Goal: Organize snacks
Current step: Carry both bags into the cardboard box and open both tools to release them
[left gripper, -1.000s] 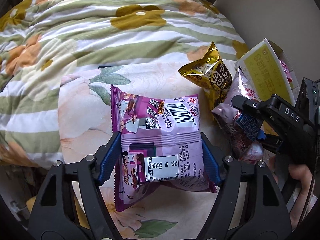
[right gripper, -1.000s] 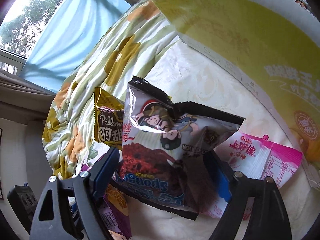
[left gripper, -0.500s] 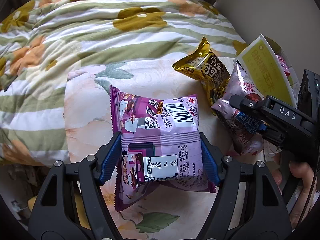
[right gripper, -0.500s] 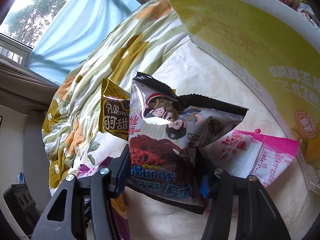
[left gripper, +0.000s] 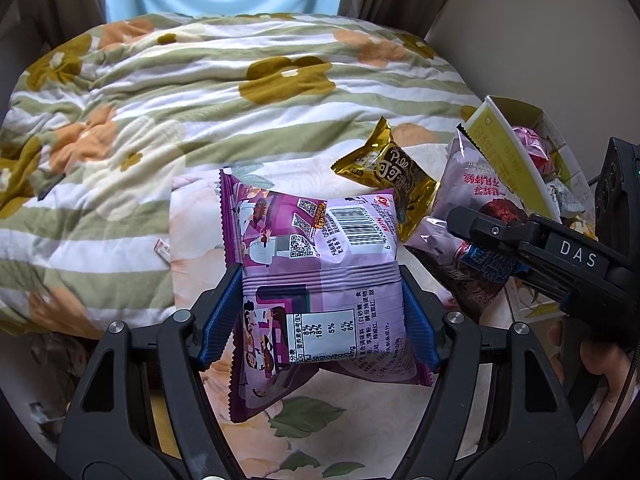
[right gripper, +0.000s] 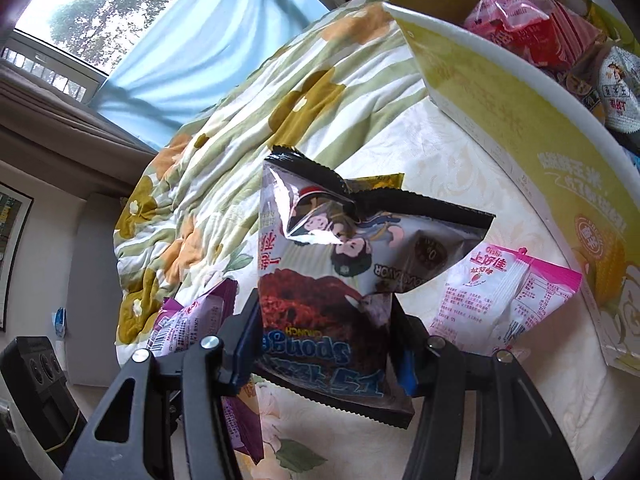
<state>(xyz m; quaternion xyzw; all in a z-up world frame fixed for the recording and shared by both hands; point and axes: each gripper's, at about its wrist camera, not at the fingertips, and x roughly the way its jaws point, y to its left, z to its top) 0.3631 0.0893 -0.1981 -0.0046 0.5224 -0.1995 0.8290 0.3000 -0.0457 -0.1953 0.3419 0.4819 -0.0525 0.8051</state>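
My left gripper (left gripper: 320, 316) is shut on a purple snack bag (left gripper: 316, 264), held above the flowered sheet. My right gripper (right gripper: 324, 344) is shut on a silver and black Sponge Crunch bag (right gripper: 340, 276) and holds it up off the bed; it also shows at the right of the left wrist view (left gripper: 472, 216). A gold Pillows packet (left gripper: 392, 176) lies behind both bags. A pink packet (right gripper: 504, 292) lies on the sheet beside the yellow cardboard box (right gripper: 532, 128), which holds several snack packets (right gripper: 520, 28).
A green, white and orange flowered quilt (left gripper: 200, 92) covers the far side of the bed. A blue curtain (right gripper: 192, 52) and window lie beyond. The wall (left gripper: 540, 32) stands right behind the box. A black device (right gripper: 32, 376) sits at lower left.
My right gripper has closed on the Sponge Crunch bag and lifted it toward the box. My left gripper has risen and drawn back with the purple bag.
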